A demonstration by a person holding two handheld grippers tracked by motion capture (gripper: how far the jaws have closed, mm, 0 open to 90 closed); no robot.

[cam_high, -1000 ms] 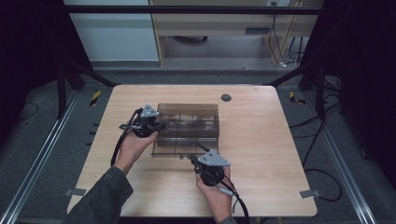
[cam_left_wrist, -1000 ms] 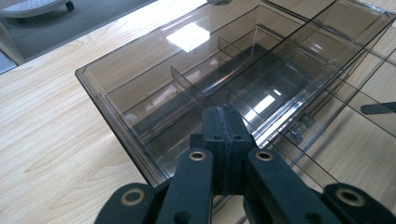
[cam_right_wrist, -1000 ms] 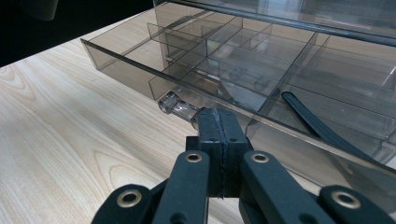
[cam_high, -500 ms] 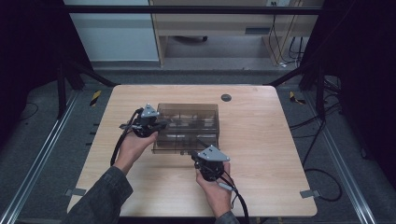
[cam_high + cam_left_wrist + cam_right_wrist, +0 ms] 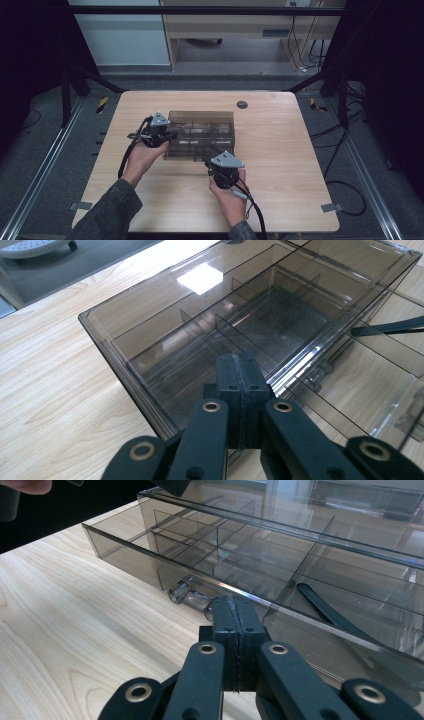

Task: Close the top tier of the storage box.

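The right gripper (image 5: 232,604) has crept a little closer to the box (image 5: 200,120) over the last second. Its jaws are pressed fully together with nothing between them, and the tip sits at the near front of the box, right against the clear handle (image 5: 186,594) of the drawer (image 5: 130,560). The drawer stands partly out of the box on the person's side. With shut jaws at its front, this looks like a push to slide the drawer home rather than a pull, though whether the tip truly bears on the handle is hard to tell.

The left gripper (image 5: 239,360) has kept its place at the box's left end. Its jaws are also closed on nothing, and the tip lies over the lid near the left corner, probably to steady the box against the push.

The box is smoked clear plastic, standing mid-table (image 5: 280,150) and split by thin walls into several compartments. One drawer compartment, to the right of the handle, holds a slim black stick (image 5: 325,611) lying aslant. The other compartments appear to hold nothing.
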